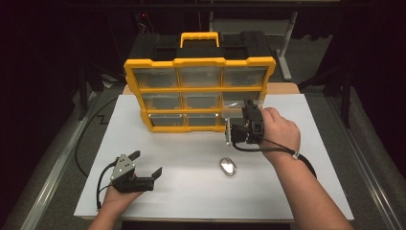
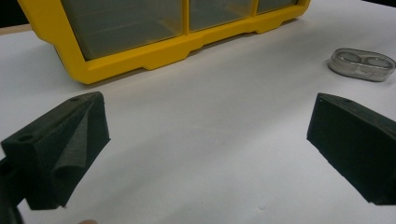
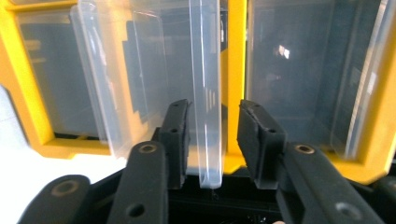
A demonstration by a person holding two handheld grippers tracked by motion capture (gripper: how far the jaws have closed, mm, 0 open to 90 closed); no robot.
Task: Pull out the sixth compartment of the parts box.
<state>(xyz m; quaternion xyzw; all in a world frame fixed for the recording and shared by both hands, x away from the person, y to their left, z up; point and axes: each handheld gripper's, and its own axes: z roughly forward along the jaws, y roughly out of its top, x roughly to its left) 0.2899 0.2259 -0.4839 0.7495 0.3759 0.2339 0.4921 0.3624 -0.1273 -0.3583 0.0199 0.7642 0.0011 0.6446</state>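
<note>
Right gripper [image 3: 212, 140] at the yellow organizer [image 1: 198, 91], fingers apart around a clear drawer's [image 3: 205, 93] front edge, not squeezing it, left gripper [image 1: 146, 165] well short of the organizer, fingers wide apart over the desk [image 1: 191, 177]

Overhead light is falling brightly on the white surface [image 1: 191, 158] in the high view, while the room around it is sinking into near black. Soft, short shadows are lying under the yellow organizer [image 1: 198, 93]. A small glint is showing on the clear case [image 1: 228, 166]. In the left gripper view the near black jaws are blurring slightly and the surface is glowing almost overexposed. In the right gripper view the clear drawer [image 3: 205, 93] is catching pale reflections, and its edges are looking hazy and soft.
</note>
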